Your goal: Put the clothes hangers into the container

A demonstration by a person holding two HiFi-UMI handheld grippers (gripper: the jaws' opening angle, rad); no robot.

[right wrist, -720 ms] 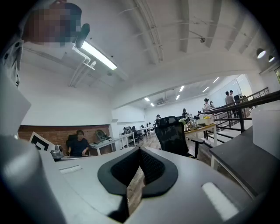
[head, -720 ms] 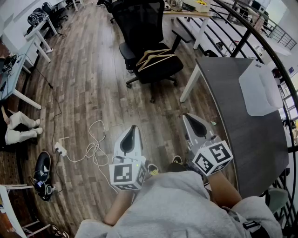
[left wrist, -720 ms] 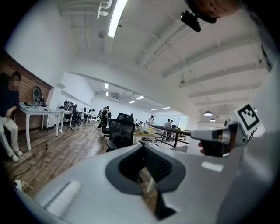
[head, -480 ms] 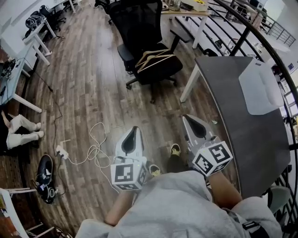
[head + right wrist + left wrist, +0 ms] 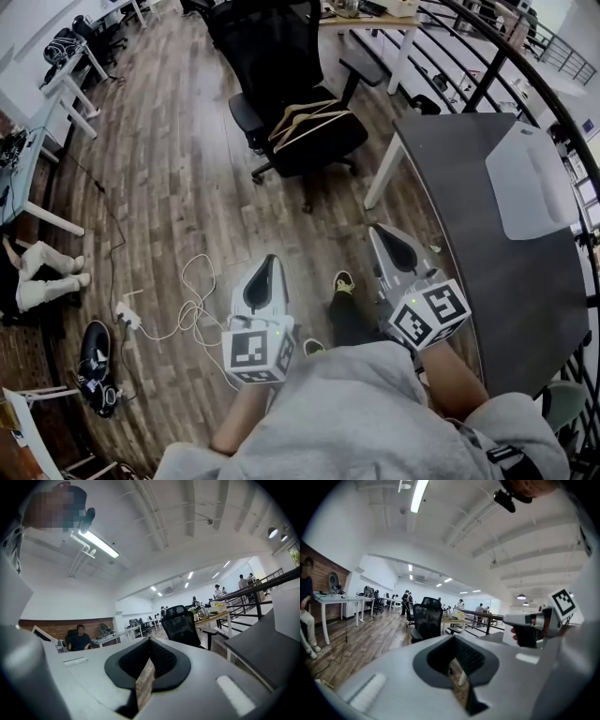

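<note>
- Hovering over the wood floor (image 5: 169,169), the left gripper (image 5: 268,264) has its jaws clenched together, with nothing between them.
- Right gripper (image 5: 382,236) is held beside the near left edge of the dark bench (image 5: 469,234); its jaws are clenched too, and empty.
- Wooden hangers (image 5: 307,116) lie piled on the seat of a black chair (image 5: 272,47), far from both grippers.
- White container (image 5: 530,183) sits on the bench at far right, well apart from the hangers.
- White cable (image 5: 187,305) coils on the floor, left of the left gripper.
- Person's shoe (image 5: 344,280) shows between the two grippers.
</note>
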